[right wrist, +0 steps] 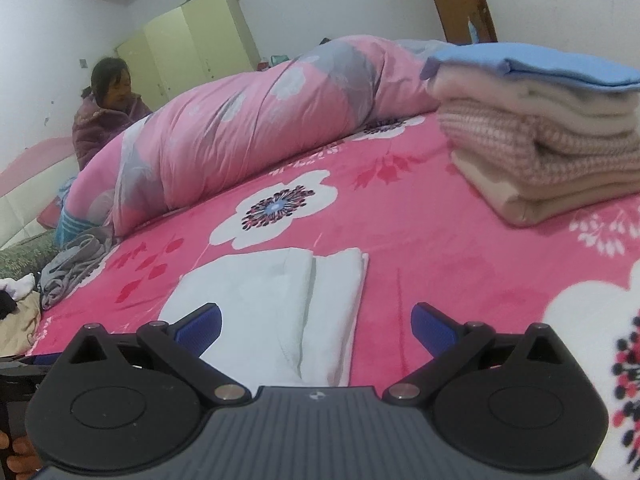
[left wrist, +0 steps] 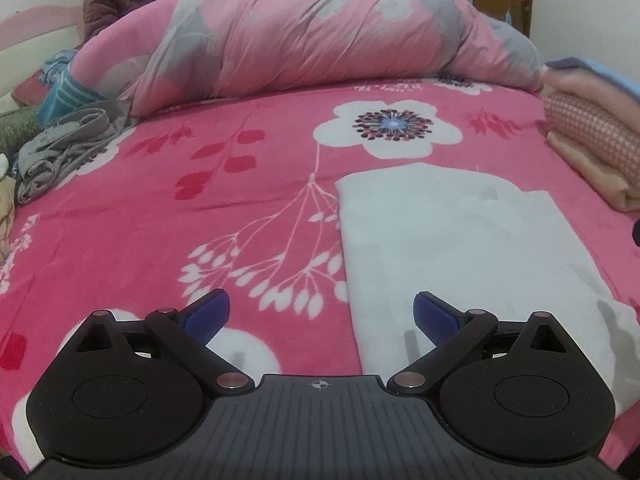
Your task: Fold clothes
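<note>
A white garment (left wrist: 460, 248) lies folded flat on the pink flowered bedspread (left wrist: 200, 184); the right wrist view shows the white garment (right wrist: 272, 304) with its folded layers side by side. My left gripper (left wrist: 322, 314) hovers open just before the garment's near left edge, nothing between its blue pads. My right gripper (right wrist: 316, 326) stands open over the garment's near end, holding nothing. A stack of folded clothes (right wrist: 544, 136) with a blue piece on top rests at the right. A crumpled grey garment (left wrist: 60, 148) lies at the bed's left edge.
A rolled pink and grey quilt (left wrist: 320, 36) runs across the back of the bed. A person in a purple jacket (right wrist: 104, 120) sits behind it at the left. More loose clothes (right wrist: 16, 312) lie at the far left. A yellow wardrobe (right wrist: 192, 44) stands behind.
</note>
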{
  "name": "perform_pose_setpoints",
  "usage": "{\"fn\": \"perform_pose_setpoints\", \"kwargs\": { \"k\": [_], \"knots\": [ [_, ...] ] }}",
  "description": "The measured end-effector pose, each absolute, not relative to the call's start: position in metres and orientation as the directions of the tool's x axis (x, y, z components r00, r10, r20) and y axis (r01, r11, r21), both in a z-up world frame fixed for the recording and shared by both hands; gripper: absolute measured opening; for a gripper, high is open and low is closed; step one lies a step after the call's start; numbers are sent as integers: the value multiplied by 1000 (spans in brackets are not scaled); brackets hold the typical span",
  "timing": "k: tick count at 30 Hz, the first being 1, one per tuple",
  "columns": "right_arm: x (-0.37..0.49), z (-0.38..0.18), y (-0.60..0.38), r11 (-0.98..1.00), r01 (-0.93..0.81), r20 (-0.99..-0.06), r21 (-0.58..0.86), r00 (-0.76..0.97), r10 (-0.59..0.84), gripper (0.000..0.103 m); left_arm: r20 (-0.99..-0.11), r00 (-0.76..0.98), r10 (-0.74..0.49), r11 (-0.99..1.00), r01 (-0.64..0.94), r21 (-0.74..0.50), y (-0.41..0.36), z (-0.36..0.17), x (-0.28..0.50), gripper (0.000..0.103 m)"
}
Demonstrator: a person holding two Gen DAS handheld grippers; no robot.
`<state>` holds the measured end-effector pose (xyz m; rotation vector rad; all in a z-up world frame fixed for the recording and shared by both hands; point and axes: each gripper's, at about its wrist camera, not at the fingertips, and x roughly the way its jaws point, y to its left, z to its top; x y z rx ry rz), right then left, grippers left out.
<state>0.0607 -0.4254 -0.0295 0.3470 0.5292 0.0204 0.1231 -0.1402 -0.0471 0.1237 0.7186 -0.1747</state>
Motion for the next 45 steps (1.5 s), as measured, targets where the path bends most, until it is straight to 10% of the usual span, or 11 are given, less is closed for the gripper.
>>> {"fn": "perform_pose_setpoints", "kwargs": {
  "k": [27, 45],
  "knots": [
    [67, -41, -386, 999, -45, -511, -12, 859, 33, 61, -723, 686, -86, 962, 246, 119, -175, -66, 138, 75],
    [77, -77, -448, 958, 98, -597, 268, 798, 85, 39, -724, 688, -46, 959, 233, 161, -187, -70, 139, 75]
  ]
}}
